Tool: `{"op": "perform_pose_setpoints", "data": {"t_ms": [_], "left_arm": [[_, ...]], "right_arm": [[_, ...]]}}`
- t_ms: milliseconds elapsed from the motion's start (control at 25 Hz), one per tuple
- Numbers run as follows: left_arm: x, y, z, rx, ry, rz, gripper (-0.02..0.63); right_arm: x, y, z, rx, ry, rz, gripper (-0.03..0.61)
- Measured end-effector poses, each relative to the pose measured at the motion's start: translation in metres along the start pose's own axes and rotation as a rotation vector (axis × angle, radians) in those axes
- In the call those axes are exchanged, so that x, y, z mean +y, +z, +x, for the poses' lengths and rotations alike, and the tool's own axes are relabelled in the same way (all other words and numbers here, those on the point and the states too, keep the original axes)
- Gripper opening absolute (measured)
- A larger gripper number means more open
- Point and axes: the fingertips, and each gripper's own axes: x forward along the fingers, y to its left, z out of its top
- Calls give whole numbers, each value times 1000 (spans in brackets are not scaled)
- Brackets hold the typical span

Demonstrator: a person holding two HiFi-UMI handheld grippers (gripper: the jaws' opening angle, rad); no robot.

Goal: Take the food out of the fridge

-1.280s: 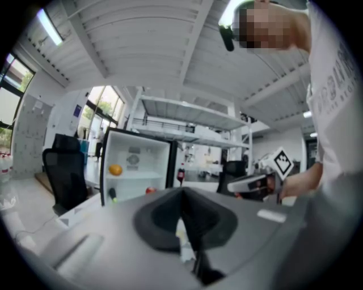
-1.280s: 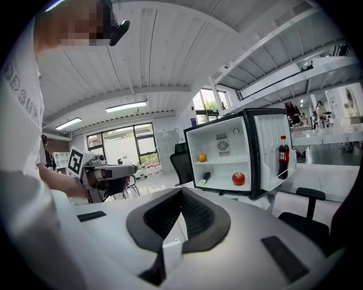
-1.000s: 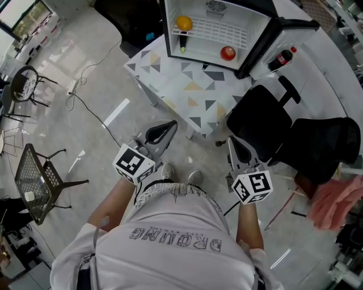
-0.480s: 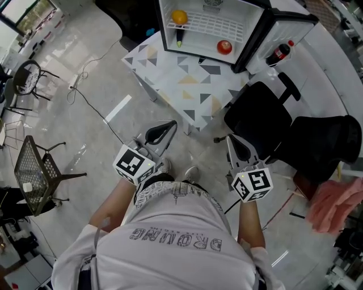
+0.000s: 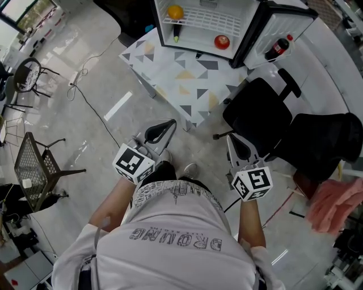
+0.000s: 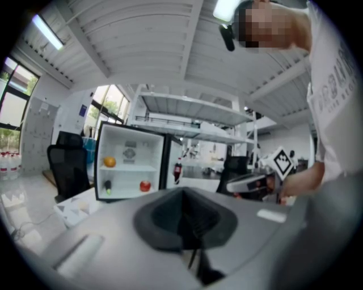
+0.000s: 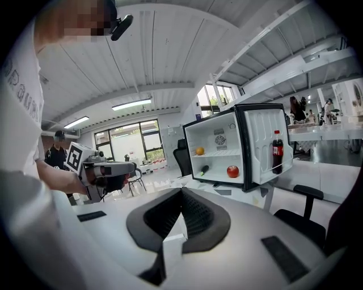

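The small white fridge [image 5: 207, 25] stands open on a triangle-patterned table [image 5: 181, 79], far ahead of me. On its upper shelf lies an orange [image 5: 175, 11]. Below it lie a dark green vegetable [image 5: 177, 37] and a red apple [image 5: 222, 41]. A cola bottle [image 5: 276, 50] stands in the door. My left gripper [image 5: 169, 124] and right gripper [image 5: 233, 141] are held before my body, both shut and empty, well short of the table. In the right gripper view the apple [image 7: 232, 170] and orange [image 7: 199, 150] show past the shut jaws.
A black office chair [image 5: 258, 116] stands to the right of the table, with a second dark seat [image 5: 323, 141] beyond it. A wire chair [image 5: 34, 175] and a floor cable [image 5: 85, 96] lie to the left. A pink cloth [image 5: 334, 204] sits at the right edge.
The fridge and table have slid slightly upward in the head view as the person steps. Both grippers keep the same shut pose in front of the body.
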Motion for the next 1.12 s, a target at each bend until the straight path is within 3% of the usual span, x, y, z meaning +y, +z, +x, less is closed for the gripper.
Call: {"op": "perform_pose_setpoints", "data": {"t_ms": [480, 1120], "left_arm": [[30, -3, 6, -11, 18, -22, 0], [133, -2, 31, -1, -9, -52, 0]], "right_arm": [[-3, 7, 32, 18, 16, -12, 0], [-2, 29, 141, 52, 28, 11, 0]]}}
